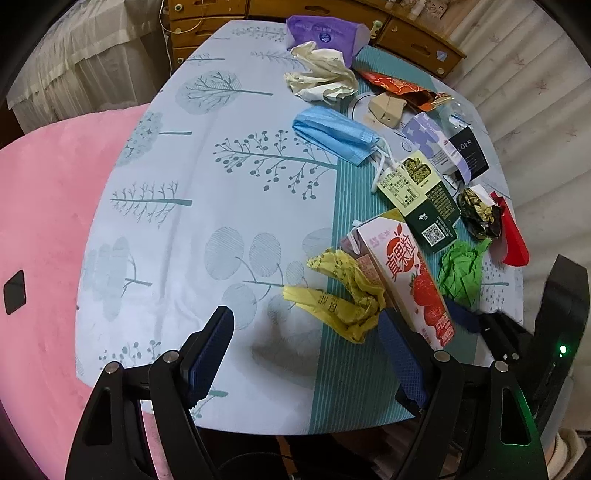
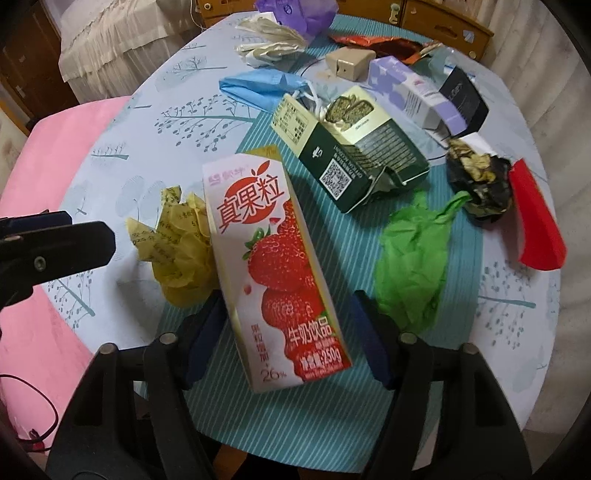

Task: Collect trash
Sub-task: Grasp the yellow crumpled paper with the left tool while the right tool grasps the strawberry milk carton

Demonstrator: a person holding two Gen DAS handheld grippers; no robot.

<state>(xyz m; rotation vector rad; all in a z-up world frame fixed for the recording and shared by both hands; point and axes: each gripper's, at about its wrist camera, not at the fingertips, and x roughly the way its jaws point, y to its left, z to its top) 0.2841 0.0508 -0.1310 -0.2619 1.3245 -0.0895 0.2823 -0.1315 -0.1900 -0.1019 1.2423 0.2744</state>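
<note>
Trash is strewn over the round table. In the right wrist view a strawberry milk carton (image 2: 280, 266) lies flat between the fingers of my right gripper (image 2: 288, 299), with small gaps at both pads, so it is open. A crumpled yellow paper (image 1: 343, 295) lies just ahead of my left gripper (image 1: 304, 315), close to its right finger (image 1: 399, 350); those jaws stand wide open and hold nothing. The yellow paper (image 2: 181, 243) touches the carton's left side. A green crumpled wrapper (image 2: 413, 258) lies right of the carton (image 1: 406, 273).
Farther back lie a dark green box (image 2: 354, 147), blue face mask (image 1: 332, 133), white crumpled paper (image 1: 325, 77), purple pack (image 1: 325, 31), lilac box (image 2: 413, 92), black wrapper (image 2: 476, 181) and red plastic piece (image 2: 535, 225). A pink chair (image 1: 44, 206) stands left of the table (image 1: 207, 184).
</note>
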